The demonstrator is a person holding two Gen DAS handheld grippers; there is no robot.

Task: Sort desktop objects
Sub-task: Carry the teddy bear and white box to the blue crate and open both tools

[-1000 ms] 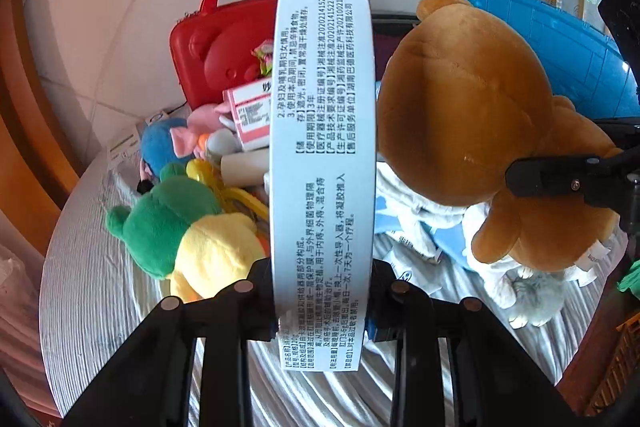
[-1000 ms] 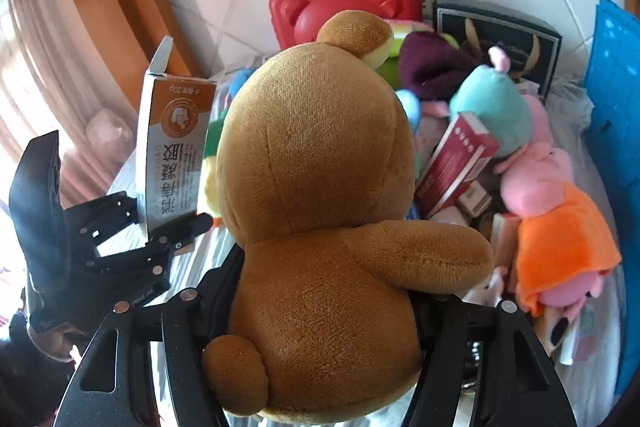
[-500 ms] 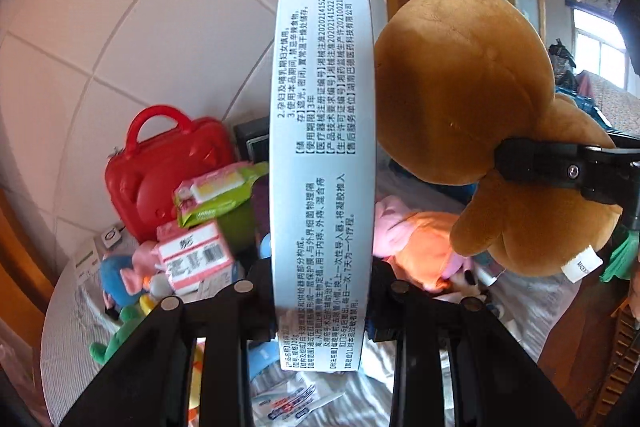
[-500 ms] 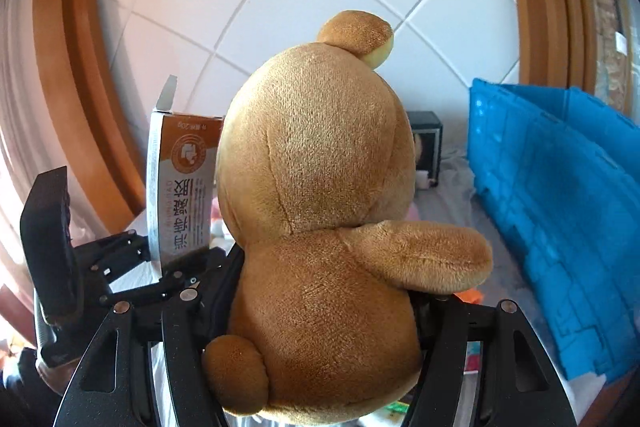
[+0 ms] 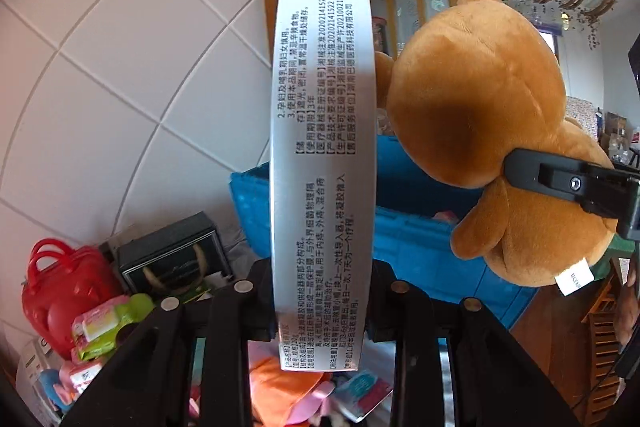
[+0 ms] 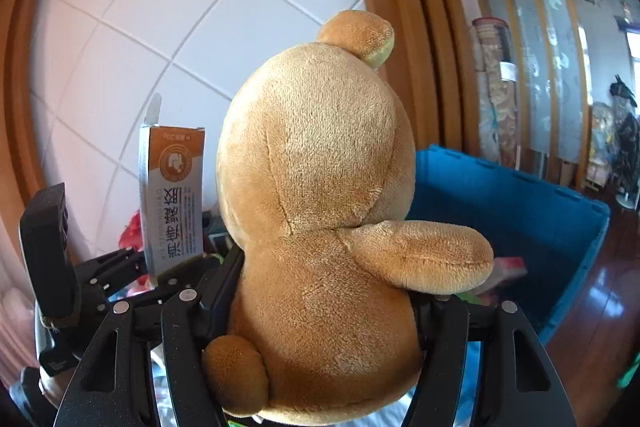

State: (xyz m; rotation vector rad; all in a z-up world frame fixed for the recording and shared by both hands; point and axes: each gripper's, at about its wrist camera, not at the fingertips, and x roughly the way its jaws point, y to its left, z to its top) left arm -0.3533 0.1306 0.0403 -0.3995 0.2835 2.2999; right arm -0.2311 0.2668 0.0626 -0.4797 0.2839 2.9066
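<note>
Behind the bear (image 6: pixel 320 207), crate (image 6: pixel 560 223) contents perhaps hidden.

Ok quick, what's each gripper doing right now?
Left gripper: closed on the upright white box.
Right gripper: closed on the brown teddy bear.

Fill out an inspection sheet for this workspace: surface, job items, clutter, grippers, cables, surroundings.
Surface: grey cloth, mostly hidden under the pile.
Job's things: tall white box, upright, its top flap open; brown plush bear, held upright with its back to the right wrist camera; blue crate open behind both.
Clutter: red toy case, black box, green packet, pink and orange plush toys.
Grippers: left gripper shut on the box; right gripper shut on the bear.
Cables: nothing seen.
Surroundings: white tiled wall, wooden frame, wooden floor.
</note>
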